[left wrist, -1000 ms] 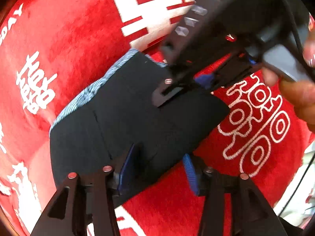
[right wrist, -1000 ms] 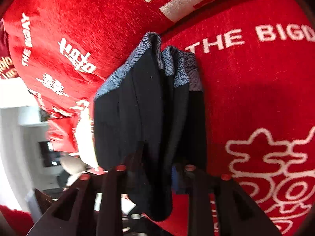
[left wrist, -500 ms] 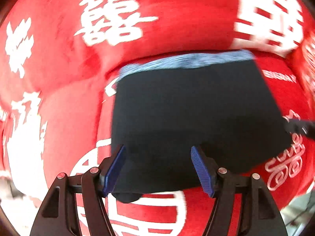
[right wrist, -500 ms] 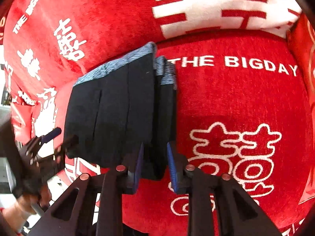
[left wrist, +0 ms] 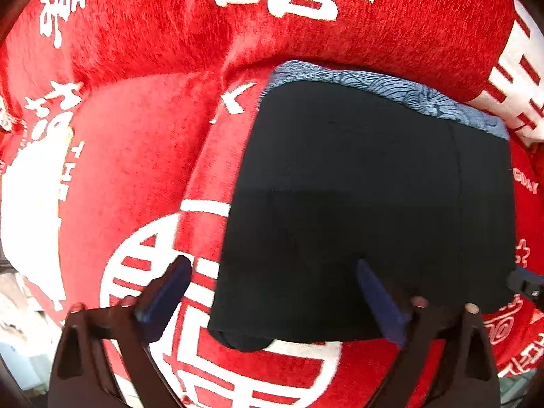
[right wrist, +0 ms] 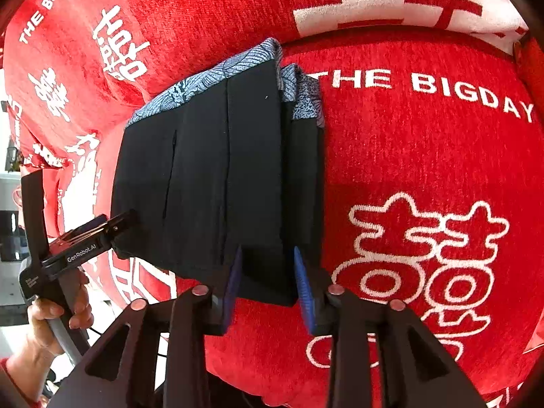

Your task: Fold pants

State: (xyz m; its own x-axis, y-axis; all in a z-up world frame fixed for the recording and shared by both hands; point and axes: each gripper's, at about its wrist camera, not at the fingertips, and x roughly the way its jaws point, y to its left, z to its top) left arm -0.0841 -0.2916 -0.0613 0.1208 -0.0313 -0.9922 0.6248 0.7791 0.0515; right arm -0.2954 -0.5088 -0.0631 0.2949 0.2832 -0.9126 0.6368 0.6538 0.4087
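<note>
A red plush cover [right wrist: 425, 156] printed with white characters and the words "THE BIGDAY" fills both views and serves as the work surface. Nearest the right wrist camera, the right gripper [right wrist: 267, 284] has its blue pads spread, with a near corner of the pants [right wrist: 217, 176] lying between them; the pads do not appear to press the cloth (contact cannot be ruled out where the fabric hides them). In the left wrist view the left gripper [left wrist: 272, 295] is likewise spread wide, its pads straddling the near edge of the pants [left wrist: 367, 204] without pinching it. The pants lie as a compact dark rectangle of stacked layers on the cover, several folded edges showing along one side in the right view. Farther off, the blue patterned waistband [left wrist: 380, 90] lines the far edge, resting against the rise of the cover behind. Judged from this arrangement, the folding is largely done: the bundle sits flat and released, and what may remain is a last fold or a tidying of the offset layers.
</note>
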